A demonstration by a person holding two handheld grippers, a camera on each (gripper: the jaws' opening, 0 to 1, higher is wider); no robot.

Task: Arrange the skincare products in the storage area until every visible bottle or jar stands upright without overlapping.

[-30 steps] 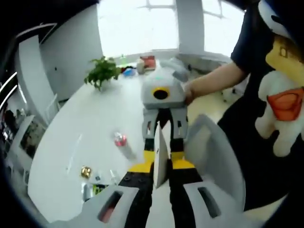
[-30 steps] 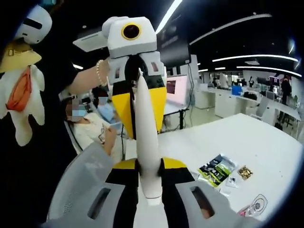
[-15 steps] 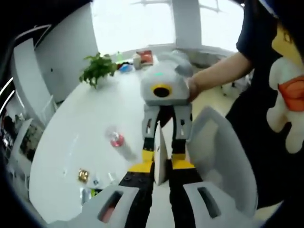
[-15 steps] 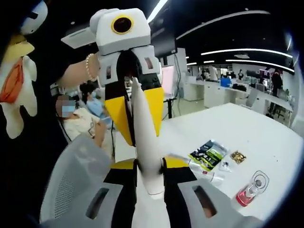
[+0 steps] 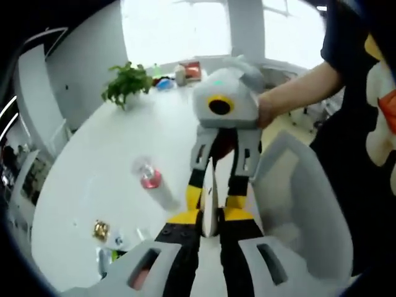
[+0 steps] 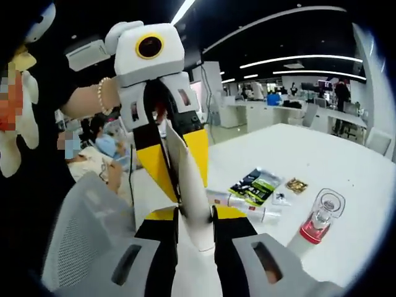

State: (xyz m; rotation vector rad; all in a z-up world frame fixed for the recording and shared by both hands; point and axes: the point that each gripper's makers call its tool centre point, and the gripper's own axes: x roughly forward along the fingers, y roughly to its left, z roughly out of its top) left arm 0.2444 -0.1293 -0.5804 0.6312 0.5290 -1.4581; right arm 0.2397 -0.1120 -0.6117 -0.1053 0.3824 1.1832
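A white tube (image 5: pixel 208 185) is clamped from both ends, off the table. My left gripper (image 5: pixel 210 218) is shut on one end and my right gripper (image 5: pixel 215 199) on the other, yellow tips facing. In the right gripper view my right gripper (image 6: pixel 197 215) holds the white tube (image 6: pixel 184 158), and the left gripper (image 6: pixel 185 185) comes down onto it from above. On the white table (image 6: pixel 346 173) are a clear bottle with a pink base (image 6: pixel 317 221), tilted, and a second white tube (image 6: pixel 244 206) lying flat. That bottle (image 5: pixel 151 183) also shows in the left gripper view.
A green-and-black packet (image 6: pixel 253 183) and a small gold item (image 6: pixel 296 184) lie by the flat tube. A grey mesh chair (image 5: pixel 294 204) stands close under the grippers. A potted plant (image 5: pixel 127 90) and a few objects sit at the table's far end. A person's arm (image 5: pixel 297 93) holds the right gripper.
Both views have shifted with the hands, bringing the pink-based bottle and flat tube further into the right gripper view. Both grippers stay shut on the white tube.
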